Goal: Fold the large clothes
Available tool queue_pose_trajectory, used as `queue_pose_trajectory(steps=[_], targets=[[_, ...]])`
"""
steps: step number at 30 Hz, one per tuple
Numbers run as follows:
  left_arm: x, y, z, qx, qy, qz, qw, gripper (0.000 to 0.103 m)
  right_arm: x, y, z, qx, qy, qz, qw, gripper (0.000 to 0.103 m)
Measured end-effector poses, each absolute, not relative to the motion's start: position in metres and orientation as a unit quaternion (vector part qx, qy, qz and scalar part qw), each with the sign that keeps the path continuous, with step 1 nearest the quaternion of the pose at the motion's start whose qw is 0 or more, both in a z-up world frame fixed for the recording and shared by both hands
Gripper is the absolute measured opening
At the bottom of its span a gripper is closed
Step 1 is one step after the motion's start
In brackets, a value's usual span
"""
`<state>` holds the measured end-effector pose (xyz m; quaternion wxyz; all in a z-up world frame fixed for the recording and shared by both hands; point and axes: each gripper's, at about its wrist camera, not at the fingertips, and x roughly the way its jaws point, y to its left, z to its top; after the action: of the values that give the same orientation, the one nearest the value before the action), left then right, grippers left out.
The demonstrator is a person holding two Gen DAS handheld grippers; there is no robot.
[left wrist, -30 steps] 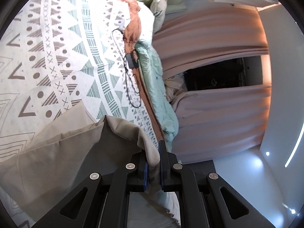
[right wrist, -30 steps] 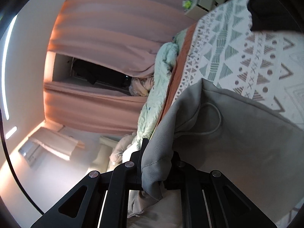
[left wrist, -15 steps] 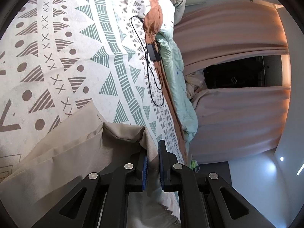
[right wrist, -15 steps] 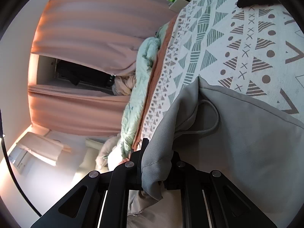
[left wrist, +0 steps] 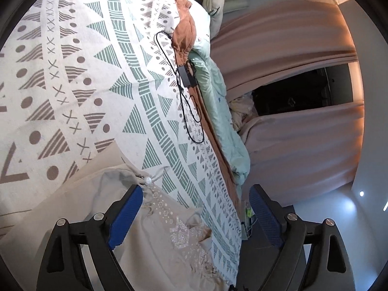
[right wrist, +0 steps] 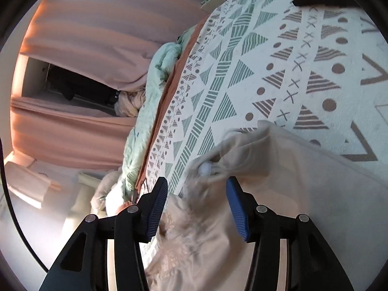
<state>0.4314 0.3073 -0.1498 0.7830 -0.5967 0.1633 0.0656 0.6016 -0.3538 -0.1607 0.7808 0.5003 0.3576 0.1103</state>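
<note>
Bedroom scene – a bed is wearing a white spread (left wrist: 101, 77) printed with green and brown triangles, crosses and dots, and pink curtains (left wrist: 291, 55) are hanging behind it with a dark gap between them. A rumpled mint quilt (left wrist: 218, 111) is lying along the far edge of the bed, next to a rust-coloured strip of fabric. A black cable with a small black box (left wrist: 186, 77) is looping over the spread near that edge.

The beige garment (left wrist: 150, 242) is lying on the spread close to both cameras, with a lacy embroidered patch and a drawstring with a white bead (left wrist: 148, 181) showing at its bunched edge.

The left gripper (left wrist: 194, 203) is standing spread wide – its jaws have just been opening, and the cloth is sitting under and between them with one blue pad just beside the bunched edge, nothing pinched. The right gripper (right wrist: 196, 201) is partly spread too, jaws just been opening, with the blurred cloth and its bead (right wrist: 205, 168) lying between the pads, not clamped.

No containers are showing clearly.
</note>
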Motion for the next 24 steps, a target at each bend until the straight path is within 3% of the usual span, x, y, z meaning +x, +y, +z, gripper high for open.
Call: queue_pose_trajectory(steps=[2,14,24], targets=[[0.417,0.311,-0.144,-0.586,0.165,0.081,0.789,0.089,0.599,-0.352,-0.152,0.49,0.356,0.122,0.786,0.056],[0.336,0.333,-0.139,-0.526,0.208,0.163,0.808,0.088,0.567,-0.35,-0.116,0.391,0.379,0.111,0.832,0.057],[0.303,0.321,-0.187,-0.517,0.285,0.182,0.786,0.064,0.545,-0.379,-0.115,0.312,0.417,0.081,0.85,0.057]])
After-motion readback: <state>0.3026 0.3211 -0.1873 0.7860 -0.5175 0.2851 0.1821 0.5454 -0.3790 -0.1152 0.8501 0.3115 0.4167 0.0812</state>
